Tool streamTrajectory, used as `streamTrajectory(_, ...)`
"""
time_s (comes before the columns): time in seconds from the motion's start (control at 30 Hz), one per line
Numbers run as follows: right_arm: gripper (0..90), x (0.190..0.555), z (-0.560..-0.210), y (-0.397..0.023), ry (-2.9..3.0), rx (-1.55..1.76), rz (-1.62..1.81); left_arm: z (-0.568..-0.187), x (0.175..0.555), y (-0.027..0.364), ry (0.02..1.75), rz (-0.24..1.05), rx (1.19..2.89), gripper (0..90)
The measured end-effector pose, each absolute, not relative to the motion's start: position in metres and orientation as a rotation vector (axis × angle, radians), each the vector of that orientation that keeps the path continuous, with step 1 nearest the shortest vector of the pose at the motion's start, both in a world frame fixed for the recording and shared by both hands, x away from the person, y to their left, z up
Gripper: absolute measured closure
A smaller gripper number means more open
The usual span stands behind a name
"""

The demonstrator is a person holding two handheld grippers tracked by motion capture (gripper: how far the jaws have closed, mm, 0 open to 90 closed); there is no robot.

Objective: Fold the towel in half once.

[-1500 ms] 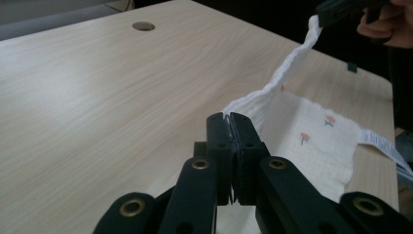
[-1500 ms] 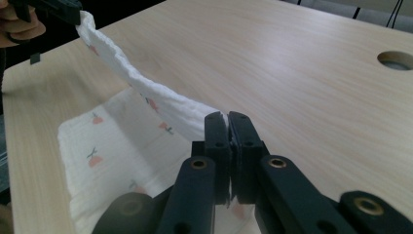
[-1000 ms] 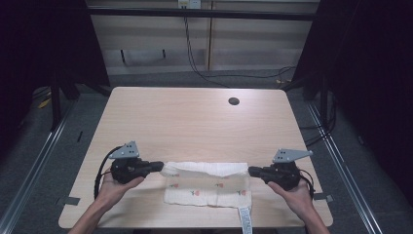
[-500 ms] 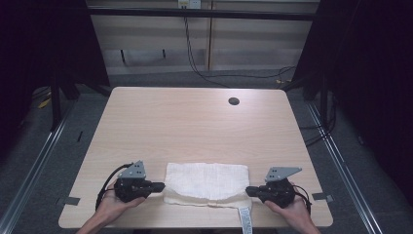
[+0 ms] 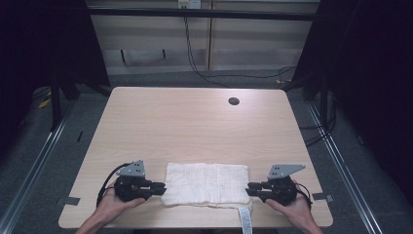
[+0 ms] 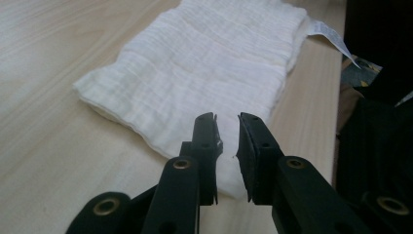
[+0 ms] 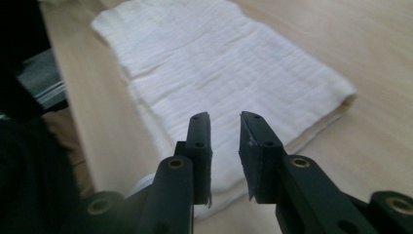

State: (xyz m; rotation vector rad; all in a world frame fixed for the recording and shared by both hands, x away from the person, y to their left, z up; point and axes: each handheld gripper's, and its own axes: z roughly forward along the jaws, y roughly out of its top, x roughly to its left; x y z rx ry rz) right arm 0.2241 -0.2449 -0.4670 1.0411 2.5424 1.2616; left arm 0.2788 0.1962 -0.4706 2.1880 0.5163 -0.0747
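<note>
dark surroundings and a grey floor are seen around a light wooden table (image 5: 195, 126), with a small dark hole (image 5: 234, 101) set near its far edge. a folded white cloth (image 5: 207, 184) is laid flat along the near edge of the table, between the two hands, and a white label (image 5: 246, 220) is seen hanging from its near right corner over the table edge. the left gripper (image 5: 159, 188) is held low and level by the left hand (image 5: 114, 202), which is brought in from the bottom of the high view with the forearm angled inward; the tips are placed at the cloth's left end. the right gripper (image 5: 250, 189) is held the same way by the right hand (image 5: 292, 207), pointing inward at the cloth's right end. in the left gripper view the jaws are seen parted by a narrow gap over the nearest corner of the cloth (image 6: 214, 63), with nothing pinched between them; they have just been opening. in the right gripper view the jaws are likewise parted a little above the cloth's (image 7: 229, 68) near edge, also just opened, and the fabric is left lying free beneath them.
</note>
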Motion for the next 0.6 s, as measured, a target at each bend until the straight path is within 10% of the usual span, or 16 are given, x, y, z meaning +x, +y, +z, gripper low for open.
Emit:
streamTrajectory(0.4,59.1,0.303,-0.488,-0.234,2.447,1.197,1.094,-0.492,0.335,0.163,0.641,-0.022,2.218,75.4)
streamTrajectory(0.6,78.3,0.304,-0.498,-0.230,2.489,1.165,1.055,-0.496,0.332,0.159,0.644,0.009,2.264,72.2)
